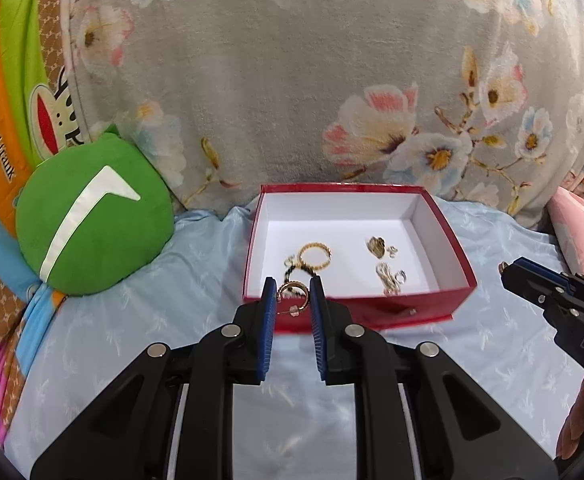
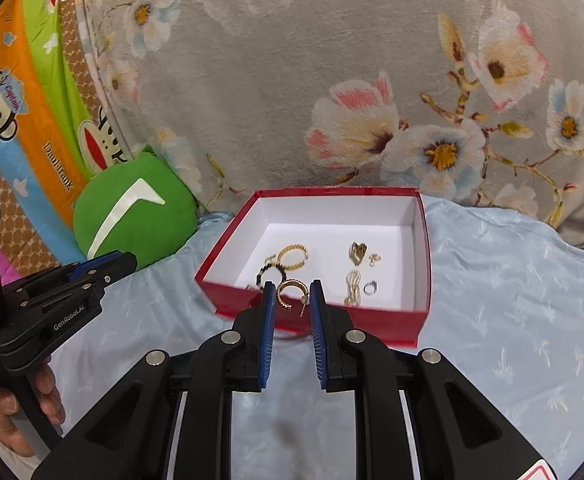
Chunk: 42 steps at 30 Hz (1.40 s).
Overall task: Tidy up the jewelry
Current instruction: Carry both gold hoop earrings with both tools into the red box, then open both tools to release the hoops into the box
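A red box [image 1: 376, 312] with a white inside sits on the blue bedsheet; it also shows in the right wrist view [image 2: 324, 320]. Inside lie a gold hoop [image 1: 314, 255], a black beaded piece [image 2: 268, 271], a heart pendant [image 1: 377, 246], a gold chain [image 1: 386, 278] and a silver ring [image 2: 370, 287]. My left gripper [image 1: 293, 294] is shut on a gold hoop earring [image 1: 292, 294] at the box's near wall. My right gripper [image 2: 292, 296] is shut on another gold hoop earring [image 2: 290, 292] over the box's near edge.
A green round cushion [image 1: 92, 220] lies left of the box. A grey floral blanket [image 1: 292, 80] rises behind it. A cartoon-print cover [image 1: 4, 140] is at far left. A pink pillow [image 1: 580, 224] is at far right.
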### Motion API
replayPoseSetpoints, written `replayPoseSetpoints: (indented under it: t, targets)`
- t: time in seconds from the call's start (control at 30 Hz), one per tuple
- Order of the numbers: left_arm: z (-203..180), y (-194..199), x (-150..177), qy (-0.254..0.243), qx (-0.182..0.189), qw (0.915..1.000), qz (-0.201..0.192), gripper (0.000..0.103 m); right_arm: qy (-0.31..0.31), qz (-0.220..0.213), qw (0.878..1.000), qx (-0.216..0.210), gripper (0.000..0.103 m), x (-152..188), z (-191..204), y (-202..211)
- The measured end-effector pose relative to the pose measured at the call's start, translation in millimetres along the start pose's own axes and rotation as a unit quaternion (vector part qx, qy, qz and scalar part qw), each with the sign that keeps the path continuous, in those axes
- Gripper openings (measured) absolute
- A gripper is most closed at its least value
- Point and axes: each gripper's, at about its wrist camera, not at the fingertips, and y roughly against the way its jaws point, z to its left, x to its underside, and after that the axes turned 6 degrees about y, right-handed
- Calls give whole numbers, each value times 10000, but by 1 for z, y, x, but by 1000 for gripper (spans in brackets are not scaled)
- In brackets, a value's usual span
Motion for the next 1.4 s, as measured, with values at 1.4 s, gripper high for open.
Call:
replayPoseSetpoints:
  t: [1.4]
  targets:
    - [-41, -283, -91, -149, -284, 9959, 845, 17, -278, 969, 9939, 448, 16, -78, -94, -262]
